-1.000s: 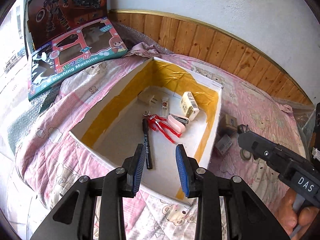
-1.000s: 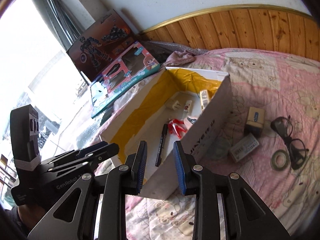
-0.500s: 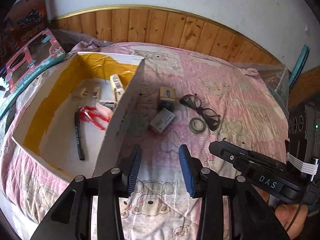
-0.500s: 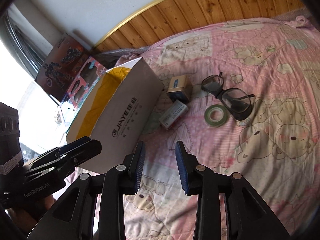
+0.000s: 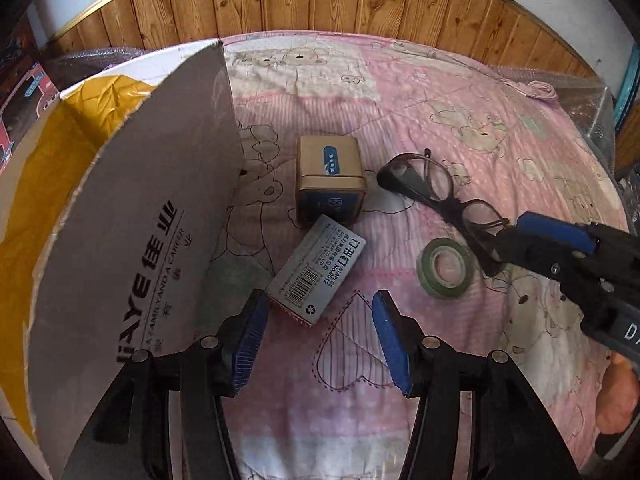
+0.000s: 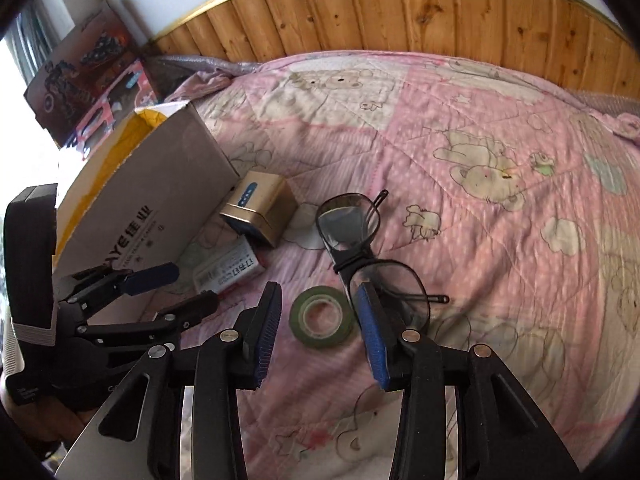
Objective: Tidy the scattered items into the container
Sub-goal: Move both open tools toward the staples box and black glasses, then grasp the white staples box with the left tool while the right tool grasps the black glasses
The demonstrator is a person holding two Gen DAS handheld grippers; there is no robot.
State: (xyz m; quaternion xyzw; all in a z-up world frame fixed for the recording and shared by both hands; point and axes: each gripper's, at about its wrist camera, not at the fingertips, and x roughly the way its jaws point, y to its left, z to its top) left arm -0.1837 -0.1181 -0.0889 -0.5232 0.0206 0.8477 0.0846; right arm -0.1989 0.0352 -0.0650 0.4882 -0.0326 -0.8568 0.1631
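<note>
My left claw [image 5: 316,330] hangs spread wide, empty, its tips at the near end of the staple box [image 5: 316,270], which lies beside the carton [image 5: 132,240]. My right claw [image 6: 318,322] gapes too, straddling the tape roll [image 6: 322,316]; glasses [image 6: 372,260] touch its right finger. The gold tin [image 5: 330,178] sits just behind the staple box.

Staple box [image 5: 316,272] before tin [image 5: 329,178] (right of carton [image 5: 136,240]).

We see a soft quilted cloth blanket [image 5: 400,92], a matt cardboard box [image 5: 132,240], a shiny gold metal tin [image 5: 329,168], a smooth green tape roll [image 6: 322,316], and a wood wall [image 6: 400,12].
</note>
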